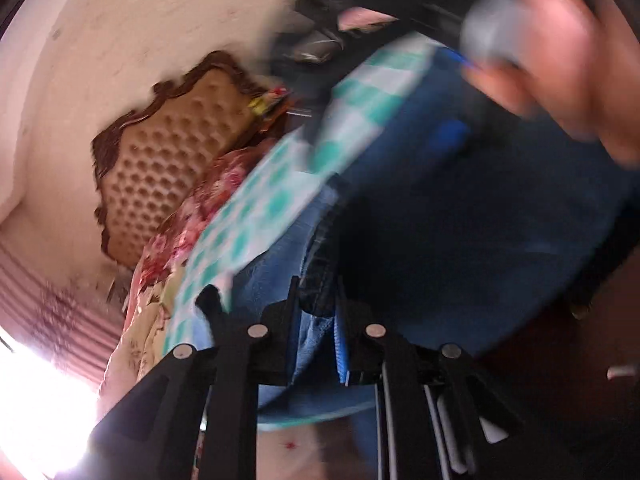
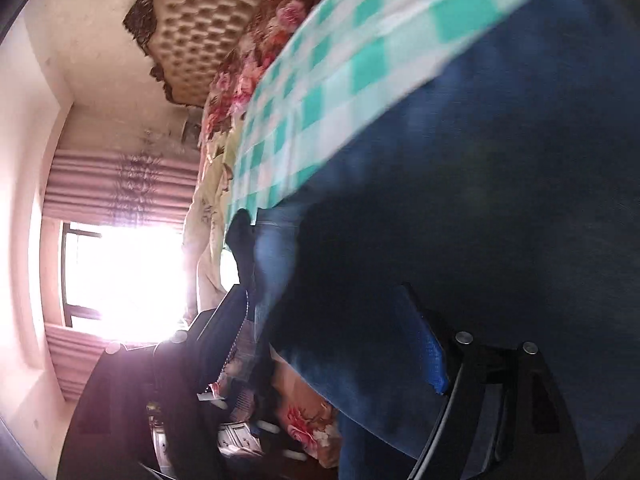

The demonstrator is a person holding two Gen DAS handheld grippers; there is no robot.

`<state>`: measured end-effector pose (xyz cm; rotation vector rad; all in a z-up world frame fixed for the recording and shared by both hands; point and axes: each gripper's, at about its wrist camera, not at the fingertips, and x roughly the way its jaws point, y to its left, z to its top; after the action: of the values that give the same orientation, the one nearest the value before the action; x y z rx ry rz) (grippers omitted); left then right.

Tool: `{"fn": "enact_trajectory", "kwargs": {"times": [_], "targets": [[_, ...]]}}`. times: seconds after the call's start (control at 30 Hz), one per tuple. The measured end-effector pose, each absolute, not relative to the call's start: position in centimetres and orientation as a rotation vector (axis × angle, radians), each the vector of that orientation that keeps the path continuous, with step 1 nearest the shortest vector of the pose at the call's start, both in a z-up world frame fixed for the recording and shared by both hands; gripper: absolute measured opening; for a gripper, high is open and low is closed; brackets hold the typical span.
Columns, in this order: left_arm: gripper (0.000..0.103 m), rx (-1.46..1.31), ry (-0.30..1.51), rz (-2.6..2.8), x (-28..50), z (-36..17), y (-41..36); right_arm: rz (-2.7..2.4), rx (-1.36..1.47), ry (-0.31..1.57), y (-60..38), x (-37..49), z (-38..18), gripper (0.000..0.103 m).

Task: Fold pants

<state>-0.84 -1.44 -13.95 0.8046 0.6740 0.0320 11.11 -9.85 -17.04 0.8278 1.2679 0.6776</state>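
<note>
Blue denim pants [image 1: 440, 220] hang over a bed with a green-and-white checked sheet [image 1: 280, 184]. My left gripper [image 1: 316, 304] is shut on a bunched edge of the pants, with the cloth pinched between its black fingers. In the right wrist view the pants [image 2: 460, 200] fill most of the frame, dark and blurred. My right gripper [image 2: 332, 308] has the denim running between its fingers, its blue pad [image 2: 428, 356] against the cloth, so it is shut on the pants. A blurred hand [image 1: 560, 60] holding the other gripper shows at the top right of the left wrist view.
A tufted tan headboard [image 1: 168, 152] with a dark carved frame stands against the cream wall. A floral blanket [image 1: 192, 216] lies beside the checked sheet. A bright window [image 2: 128, 272] with pink curtains is at left. Floral bedding [image 2: 304, 420] and small items lie below.
</note>
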Motion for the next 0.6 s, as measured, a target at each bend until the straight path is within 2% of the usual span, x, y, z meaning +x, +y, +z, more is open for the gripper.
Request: {"fn": "enact_trajectory", "kwargs": {"times": [0.07, 0.1, 0.17, 0.6], "targets": [[0.015, 0.83, 0.685, 0.046, -1.1, -15.5, -2.4, 0.671, 0.859, 1.277, -10.7, 10.9, -17.7, 0.075], [0.019, 0.79, 0.705, 0.061, -0.9, -15.7, -2.0, 0.673, 0.861, 1.281, -10.8, 10.8, -17.9, 0.075], [0.019, 0.709, 0.743, 0.078, -0.2, -15.5, -0.6, 0.687, 0.845, 1.287, -10.6, 10.7, -17.9, 0.075], [0.015, 0.479, 0.678, 0.043, 0.5, -11.8, 0.0, 0.717, 0.813, 1.343, -8.9, 11.4, -18.0, 0.075]]}}
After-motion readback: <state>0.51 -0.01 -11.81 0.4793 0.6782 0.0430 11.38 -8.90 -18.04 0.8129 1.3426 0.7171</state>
